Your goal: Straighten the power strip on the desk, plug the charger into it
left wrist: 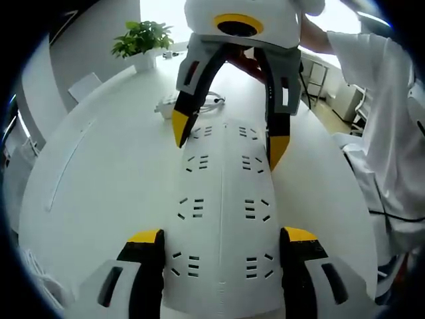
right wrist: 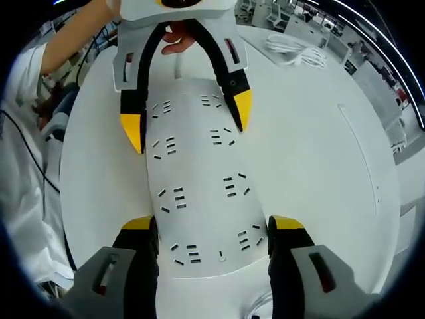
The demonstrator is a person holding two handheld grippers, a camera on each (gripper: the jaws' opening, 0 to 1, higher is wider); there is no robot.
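Both grippers, left (left wrist: 222, 256) and right (right wrist: 211, 242), are clamping opposite ends of the strip (left wrist: 222, 199) on the desk (left wrist: 99, 186).

An office or lab workspace: a long white table (left wrist: 99, 173) carries a potted plant (left wrist: 141, 40), and beyond it stand rows of white desks and chairs (right wrist: 292, 16), with a bright window behind the plant.
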